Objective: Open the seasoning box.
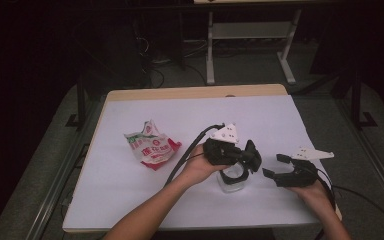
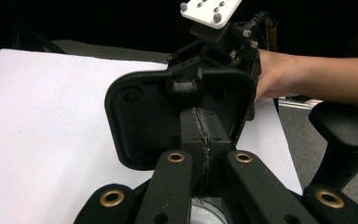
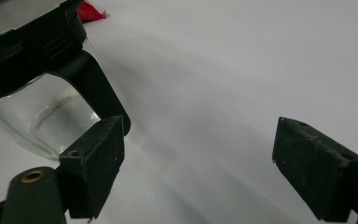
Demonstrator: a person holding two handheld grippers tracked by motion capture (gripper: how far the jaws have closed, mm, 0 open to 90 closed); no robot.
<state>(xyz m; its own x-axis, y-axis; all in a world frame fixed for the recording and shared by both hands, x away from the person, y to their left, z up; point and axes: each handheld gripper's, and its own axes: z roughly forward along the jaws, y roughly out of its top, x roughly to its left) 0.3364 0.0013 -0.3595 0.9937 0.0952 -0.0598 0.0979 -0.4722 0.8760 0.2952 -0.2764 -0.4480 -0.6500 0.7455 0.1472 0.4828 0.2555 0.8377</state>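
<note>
I have my left tongs (image 1: 252, 161) shut tight, jaw against jaw, just over the glass jar (image 1: 231, 179) that stands near the front edge of the desk (image 1: 260, 112), a bit right of the middle. In the left tongs view the jaws meet with no gap, and a bit of the jar rim (image 2: 205, 212) peeks out under them, but I cannot tell if they pinch the rim or just sit on top. My right tongs (image 1: 278, 166) are wide open, holding nothing, and hang just beside the jar on its right side. In the right tongs view one pad (image 3: 93, 161) is close to the glass (image 3: 42, 119). I think the step now is getting a hold on the jar. Next I should slide the right tongs around the jar and squeeze softly, since glass is slippery. The crumpled snack bag (image 1: 151, 145) lies well apart, toward the left edge.
</note>
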